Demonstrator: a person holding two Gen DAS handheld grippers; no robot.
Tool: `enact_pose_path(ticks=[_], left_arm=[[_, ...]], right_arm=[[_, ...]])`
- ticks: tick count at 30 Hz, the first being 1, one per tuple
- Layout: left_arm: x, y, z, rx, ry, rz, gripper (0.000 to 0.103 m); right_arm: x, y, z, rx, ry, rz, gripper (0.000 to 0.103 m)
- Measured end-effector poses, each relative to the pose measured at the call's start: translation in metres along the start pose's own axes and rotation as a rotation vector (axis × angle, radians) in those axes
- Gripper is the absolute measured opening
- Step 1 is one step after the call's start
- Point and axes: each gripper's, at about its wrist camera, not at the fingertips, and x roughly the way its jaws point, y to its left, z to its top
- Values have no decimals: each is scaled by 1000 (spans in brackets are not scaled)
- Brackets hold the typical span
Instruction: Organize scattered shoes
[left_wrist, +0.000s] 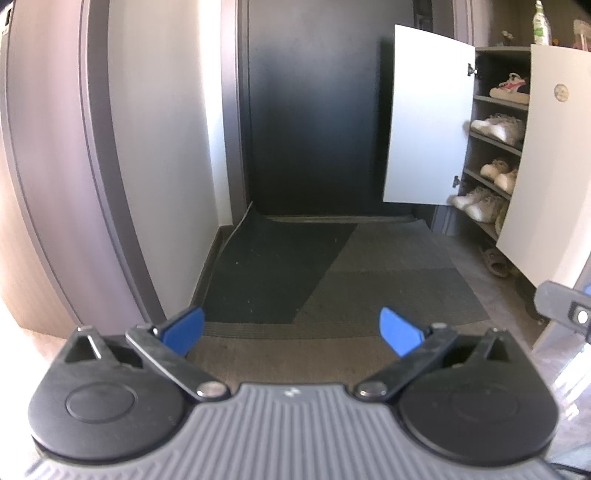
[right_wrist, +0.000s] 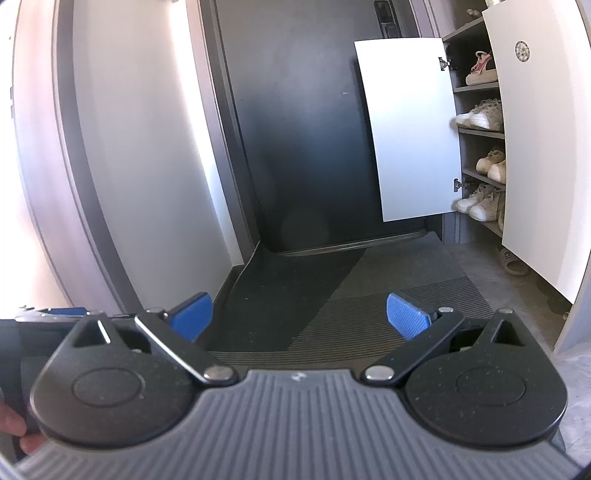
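Right wrist: slipper (right_wrist: 513, 263) door-clipped.

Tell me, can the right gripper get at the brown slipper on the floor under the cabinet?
Probably yes. The right gripper has its jaws open and empty, and the floor between it and the brown slipper looks bare. The slipper lies partly under the open cabinet door, so come in low from the mat side.

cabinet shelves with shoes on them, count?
4: pink shoe topmost, then white sneakers, cream pair, white pair lowest. The near door may hide more.
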Motion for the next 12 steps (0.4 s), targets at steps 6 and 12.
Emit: enact_pose_path(ticks=[6, 12], left_arm=[[-2, 3, 0, -7, -3, -10, 103], [-6, 7, -2, -18, -2, -25, 103]], right_arm=[[4, 3, -2, -23, 12, -28, 103], [4, 8, -4, -45, 12, -62, 103]])
